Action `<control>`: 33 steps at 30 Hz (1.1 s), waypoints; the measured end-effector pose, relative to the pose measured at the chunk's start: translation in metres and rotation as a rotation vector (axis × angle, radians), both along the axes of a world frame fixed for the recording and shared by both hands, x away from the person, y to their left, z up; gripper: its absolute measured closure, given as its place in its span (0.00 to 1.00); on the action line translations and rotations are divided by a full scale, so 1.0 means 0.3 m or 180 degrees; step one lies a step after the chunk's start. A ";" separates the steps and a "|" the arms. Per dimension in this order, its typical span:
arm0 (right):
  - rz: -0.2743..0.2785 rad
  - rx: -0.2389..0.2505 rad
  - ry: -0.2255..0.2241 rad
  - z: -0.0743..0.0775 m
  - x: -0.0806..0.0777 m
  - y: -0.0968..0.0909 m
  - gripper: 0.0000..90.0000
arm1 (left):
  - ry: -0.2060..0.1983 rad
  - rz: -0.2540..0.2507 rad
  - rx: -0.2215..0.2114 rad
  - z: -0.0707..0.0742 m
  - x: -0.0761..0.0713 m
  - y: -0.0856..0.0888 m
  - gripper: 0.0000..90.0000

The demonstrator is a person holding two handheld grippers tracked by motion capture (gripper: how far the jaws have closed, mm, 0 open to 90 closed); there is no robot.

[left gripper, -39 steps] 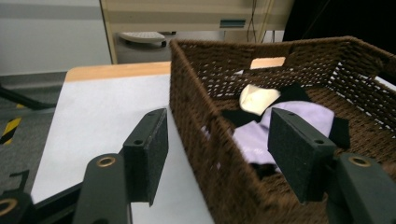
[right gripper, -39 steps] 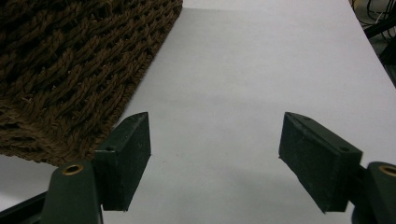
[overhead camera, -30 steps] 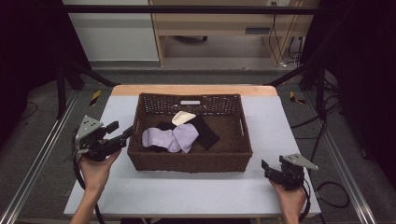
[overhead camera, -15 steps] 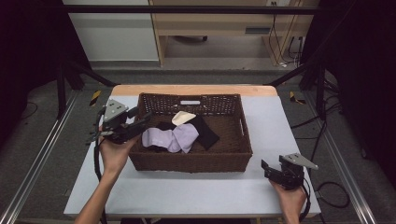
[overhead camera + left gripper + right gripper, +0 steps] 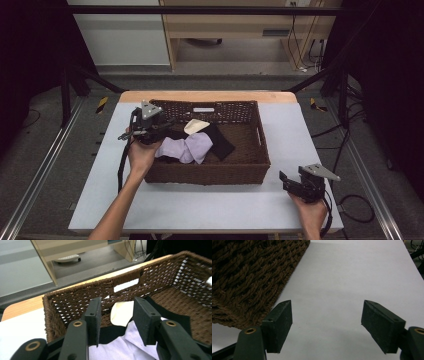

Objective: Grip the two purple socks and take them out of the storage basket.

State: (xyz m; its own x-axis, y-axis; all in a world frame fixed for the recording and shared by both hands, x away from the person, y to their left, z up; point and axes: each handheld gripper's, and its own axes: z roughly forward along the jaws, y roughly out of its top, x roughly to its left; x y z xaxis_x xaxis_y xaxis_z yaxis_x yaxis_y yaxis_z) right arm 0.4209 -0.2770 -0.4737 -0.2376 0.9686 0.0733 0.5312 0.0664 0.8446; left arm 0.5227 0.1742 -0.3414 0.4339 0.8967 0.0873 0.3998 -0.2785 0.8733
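Over the left end of the woven brown basket point(image 5: 252, 165) we hold the left hand-held gripper point(image 5: 117, 315); its jaws, which have just been closing, stand partly open with nothing pressed between them. Below them lie a soft lilac cloth point(image 5: 186, 148), a cream piece point(image 5: 122, 312) and a black cloth point(image 5: 220, 142). From the left gripper view we see the basket's openwork weave and white label point(image 5: 125, 285). Right of the basket, our right hand-held gripper point(image 5: 326, 322) gapes wide over the smooth white desk point(image 5: 352, 272), empty.
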 end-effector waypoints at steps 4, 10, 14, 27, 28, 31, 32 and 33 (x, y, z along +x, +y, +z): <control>0.0006 -0.0002 0.0003 0.000 0.000 0.000 0.28 | 0.0126 0.0028 0.0114 -0.030 0.044 -0.030 0.66; 0.0007 0.0010 0.0024 0.000 0.001 0.002 0.28 | 0.0227 -0.0010 0.0182 -0.053 0.072 -0.062 0.66; 0.0009 0.0013 0.0044 -0.002 0.004 0.003 0.28 | 0.0262 -0.0076 0.0165 -0.061 0.077 -0.107 0.64; 0.0015 -0.0011 0.0081 -0.003 0.007 0.005 0.27 | 0.0380 -0.0358 0.0075 -0.089 0.086 -0.251 0.56; 0.0018 -0.0024 0.0074 -0.003 0.007 0.005 0.27 | 0.0406 -0.0361 0.0069 -0.094 0.089 -0.258 0.56; 0.0019 -0.0011 0.0082 -0.002 0.006 0.006 0.27 | 0.0516 -0.0375 0.0082 -0.117 0.102 -0.275 0.55; 0.0017 -0.0028 0.0075 -0.003 0.008 0.005 0.27 | 0.0547 -0.0384 0.0128 -0.125 0.106 -0.279 0.55; 0.0009 -0.0024 0.0092 -0.003 0.008 0.004 0.27 | 0.0600 -0.0392 0.0211 -0.141 0.112 -0.288 0.53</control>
State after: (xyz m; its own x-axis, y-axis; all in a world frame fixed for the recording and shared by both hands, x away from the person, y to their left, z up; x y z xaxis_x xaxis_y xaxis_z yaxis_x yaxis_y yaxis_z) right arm 0.4233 -0.2758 -0.4746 -0.2381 0.9685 0.0728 0.5551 0.0742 0.8285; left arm 0.5563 0.0877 -0.3838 0.5539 0.8310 0.0512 0.5137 -0.3895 0.7644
